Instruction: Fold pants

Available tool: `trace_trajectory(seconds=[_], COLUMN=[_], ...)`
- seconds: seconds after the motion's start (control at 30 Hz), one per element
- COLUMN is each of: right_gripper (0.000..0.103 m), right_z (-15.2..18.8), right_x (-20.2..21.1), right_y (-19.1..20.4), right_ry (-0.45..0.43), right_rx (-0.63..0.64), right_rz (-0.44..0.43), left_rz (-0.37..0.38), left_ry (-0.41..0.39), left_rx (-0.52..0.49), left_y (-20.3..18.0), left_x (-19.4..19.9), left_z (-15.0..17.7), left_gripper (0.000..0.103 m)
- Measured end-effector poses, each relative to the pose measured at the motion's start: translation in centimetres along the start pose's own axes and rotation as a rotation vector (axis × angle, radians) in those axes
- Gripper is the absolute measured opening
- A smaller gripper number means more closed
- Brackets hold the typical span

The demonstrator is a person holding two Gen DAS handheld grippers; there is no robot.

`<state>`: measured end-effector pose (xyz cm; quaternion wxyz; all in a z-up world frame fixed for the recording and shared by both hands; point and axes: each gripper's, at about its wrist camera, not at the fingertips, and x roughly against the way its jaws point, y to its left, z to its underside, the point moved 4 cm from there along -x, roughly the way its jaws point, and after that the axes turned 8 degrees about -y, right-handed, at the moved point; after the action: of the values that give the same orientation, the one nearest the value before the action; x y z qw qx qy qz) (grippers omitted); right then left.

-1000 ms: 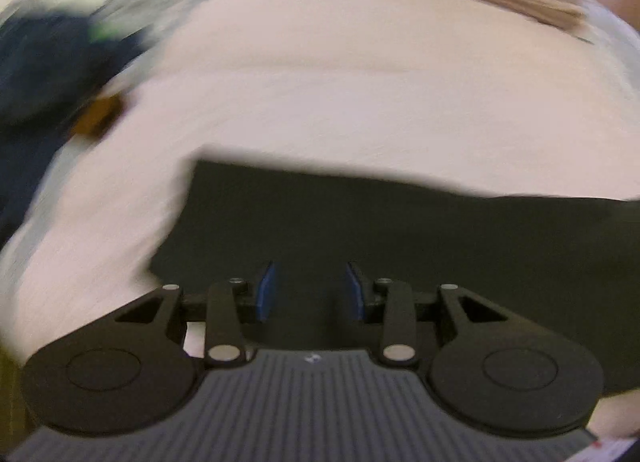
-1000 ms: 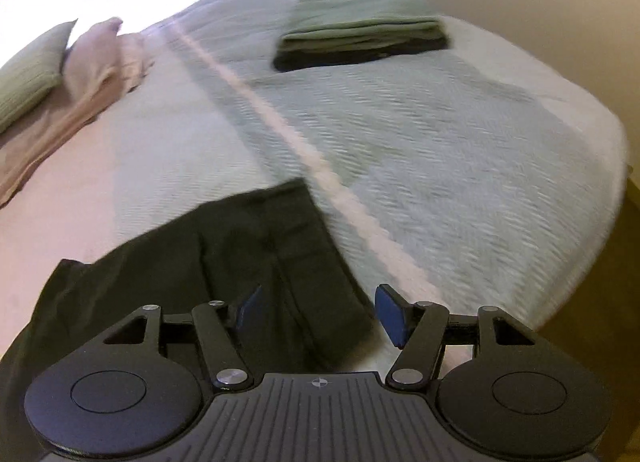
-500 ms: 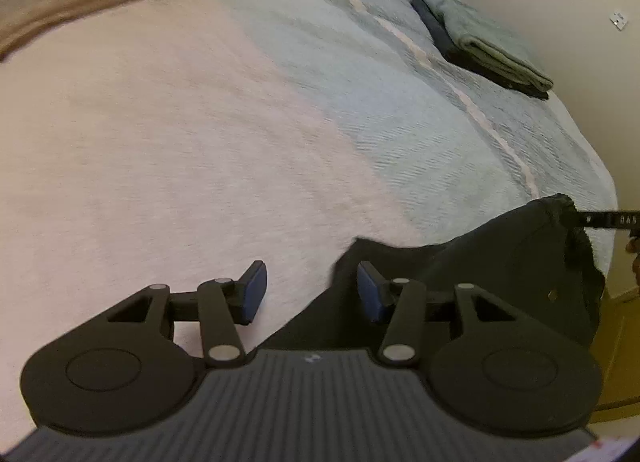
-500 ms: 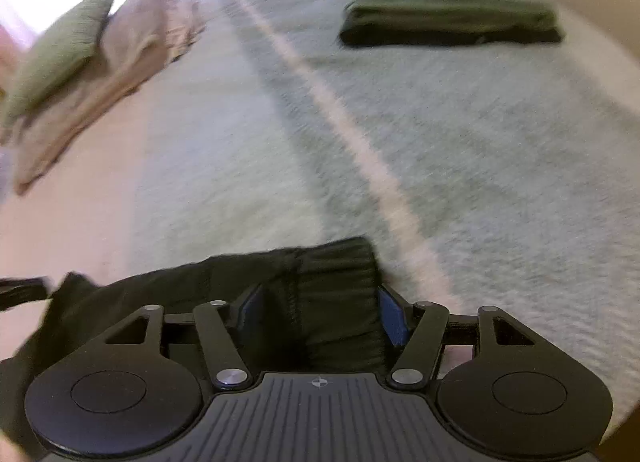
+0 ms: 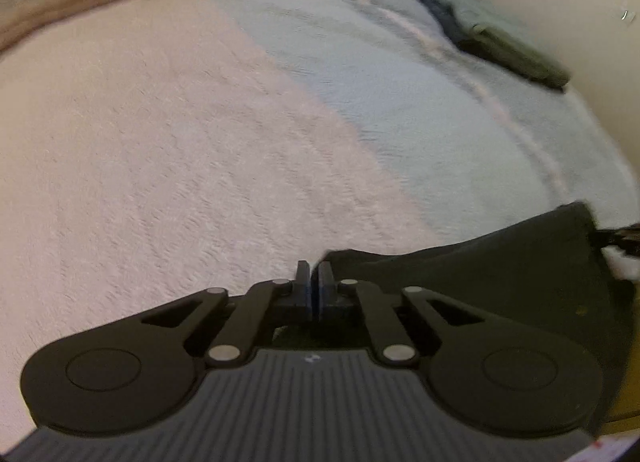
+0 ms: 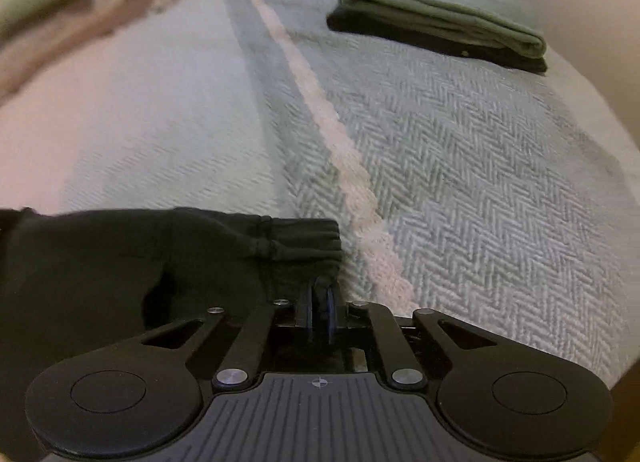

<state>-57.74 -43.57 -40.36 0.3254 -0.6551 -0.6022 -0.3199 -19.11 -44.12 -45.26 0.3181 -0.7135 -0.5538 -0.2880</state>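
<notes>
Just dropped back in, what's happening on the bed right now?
A person with a gripper in each hand is folding black pants on the bed. The right gripper is closing on the bunched waistband end, cloth between its pads. The left gripper has shut at the other end's corner; whether it caught cloth is unclear. The fold itself isn't made yet. A stack of folded clothes sits farther up the bed.

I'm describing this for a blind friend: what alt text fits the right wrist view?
The right gripper is closing on a corner of dark pants lying on a pale green herringbone bedspread. Folded green and black clothes sit farther back.
</notes>
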Motion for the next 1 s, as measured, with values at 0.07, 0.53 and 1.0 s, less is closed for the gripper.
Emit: trace_trajectory(seconds=[0.07, 0.53, 1.0], right_gripper=[0.015, 0.043, 0.055], right_z=[-0.3, 9.7, 9.5], right_x=[0.2, 8.4, 8.3], right_y=[0.8, 12.5, 11.1], right_ry=[0.001, -0.072, -0.014], right_rx=[0.054, 0.311, 0.239], right_rz=[0.099, 0.012, 0.018], left_rz=[-0.152, -0.251, -0.794], left_ry=[-0.028, -0.060, 0.033], left_rx=[-0.116, 0.089, 0.407], left_y=[-0.2, 3.8, 25.5], left_x=[0.5, 16.1, 28.3], left_z=[-0.2, 14.2, 24.6], left_gripper=[0.004, 0.013, 0.017])
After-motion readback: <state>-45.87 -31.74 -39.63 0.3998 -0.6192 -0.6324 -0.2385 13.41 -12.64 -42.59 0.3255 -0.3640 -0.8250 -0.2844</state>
